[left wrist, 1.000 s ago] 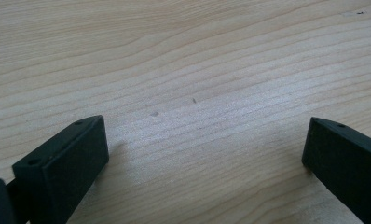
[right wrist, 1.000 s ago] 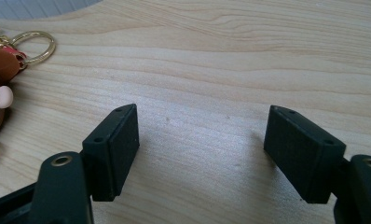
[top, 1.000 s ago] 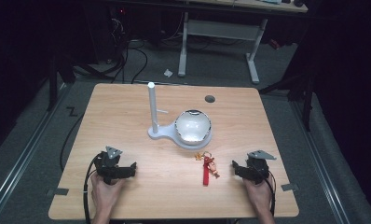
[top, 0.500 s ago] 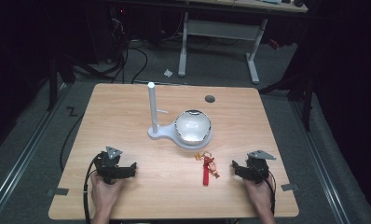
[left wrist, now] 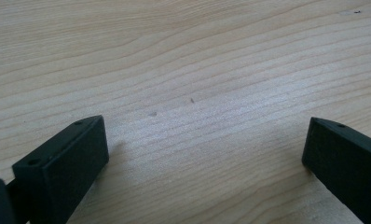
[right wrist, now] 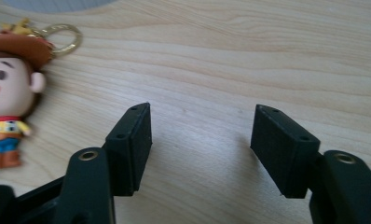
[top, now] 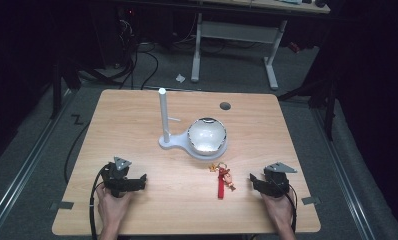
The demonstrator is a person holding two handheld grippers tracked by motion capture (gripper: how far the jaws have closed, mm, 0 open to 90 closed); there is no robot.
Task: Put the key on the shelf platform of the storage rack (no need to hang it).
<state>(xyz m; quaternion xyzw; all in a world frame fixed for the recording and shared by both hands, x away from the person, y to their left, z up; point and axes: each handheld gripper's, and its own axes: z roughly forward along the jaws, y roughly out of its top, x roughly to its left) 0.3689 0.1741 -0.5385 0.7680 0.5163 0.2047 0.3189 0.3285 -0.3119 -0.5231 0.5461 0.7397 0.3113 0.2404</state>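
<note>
Both grippers rested low on the surface (top: 137, 125), left gripper (top: 121, 179) and right gripper (top: 271, 181) with fingers apart and empty, apparently awaiting a start. The keychain figure (top: 225, 179) lay between them, nearer the right, below the bowl stand (top: 166, 142).

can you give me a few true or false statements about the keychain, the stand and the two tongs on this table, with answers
1. The cowboy keychain lies nearer the right tongs than the left tongs. True.
2. The right tongs are shut on the keychain. False: their jaws stand apart over bare wood, with the keychain off to one side in the right gripper view.
3. The left tongs are open with nothing between the jaws. True.
4. The keychain hangs from the peg on the white stand. False: it lies flat on the table.
5. The bowl sits beside the stand's post. True.
</note>
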